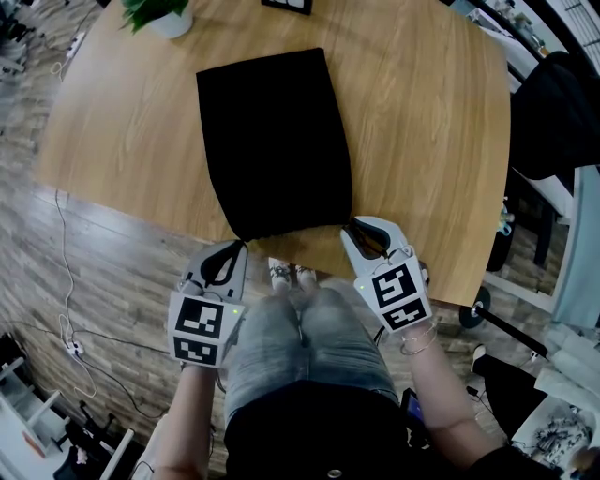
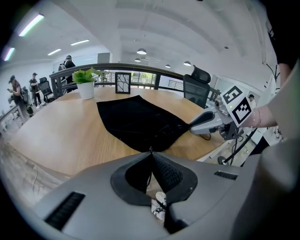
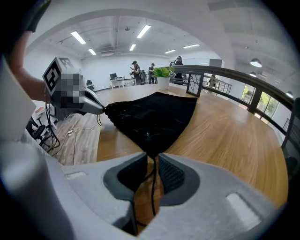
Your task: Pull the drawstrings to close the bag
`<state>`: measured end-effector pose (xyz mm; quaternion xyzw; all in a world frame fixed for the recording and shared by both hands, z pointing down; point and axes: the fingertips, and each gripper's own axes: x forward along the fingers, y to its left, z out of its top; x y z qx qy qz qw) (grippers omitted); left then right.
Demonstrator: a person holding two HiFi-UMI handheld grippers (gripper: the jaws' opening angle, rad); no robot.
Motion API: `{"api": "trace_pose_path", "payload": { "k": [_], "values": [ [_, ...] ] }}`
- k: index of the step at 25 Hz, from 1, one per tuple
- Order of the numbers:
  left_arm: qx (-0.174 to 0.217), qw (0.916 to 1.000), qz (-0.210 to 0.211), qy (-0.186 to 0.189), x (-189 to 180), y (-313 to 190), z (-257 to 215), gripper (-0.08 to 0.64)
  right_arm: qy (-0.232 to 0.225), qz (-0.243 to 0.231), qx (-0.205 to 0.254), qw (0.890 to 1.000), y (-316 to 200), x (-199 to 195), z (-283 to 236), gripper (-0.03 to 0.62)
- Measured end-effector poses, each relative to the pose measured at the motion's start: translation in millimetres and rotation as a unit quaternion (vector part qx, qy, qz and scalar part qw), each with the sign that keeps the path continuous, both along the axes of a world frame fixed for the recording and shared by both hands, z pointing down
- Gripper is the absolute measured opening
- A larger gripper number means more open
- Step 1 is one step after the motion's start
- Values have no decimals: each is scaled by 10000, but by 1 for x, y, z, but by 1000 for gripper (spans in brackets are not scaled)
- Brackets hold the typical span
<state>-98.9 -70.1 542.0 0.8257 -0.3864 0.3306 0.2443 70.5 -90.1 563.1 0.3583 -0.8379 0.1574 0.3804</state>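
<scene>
Both grippers point forward and down at the worktop's (image 1: 422,122) near edge. Left gripper (image 1: 242,246): jaws clenched on the left drawstring (image 2: 149,178) at the black bag's (image 1: 277,141) near end. Right gripper (image 1: 349,225): jaws slightly apart, right drawstring (image 3: 153,190) loose between them. The bag lies flat on the round wooden worktop, with a potted plant (image 1: 169,17) at the far edge and plank floor (image 1: 112,272) below.

Grey left claw (image 1: 241,244), right claw (image 1: 350,226), black pads (image 2: 168,176), marker cubes (image 1: 203,328); jeans (image 1: 300,342), black top (image 1: 309,431), bracelet (image 1: 419,343).

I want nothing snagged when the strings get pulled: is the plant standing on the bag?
No, the plant stands on bare table beyond the bag's far edge, apart from it.
</scene>
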Motion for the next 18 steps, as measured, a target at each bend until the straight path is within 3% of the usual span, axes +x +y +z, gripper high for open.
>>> {"api": "trace_pose_path", "payload": {
  "k": [8, 18],
  "values": [
    [246, 9987, -240, 381, 0, -13, -28, 18, 114, -63, -8, 9999, 1, -5, 1, 75],
    [573, 9959, -248, 660, 3, -18, -62, 18, 338, -173, 94, 9992, 2, -2, 0, 45]
  ]
}}
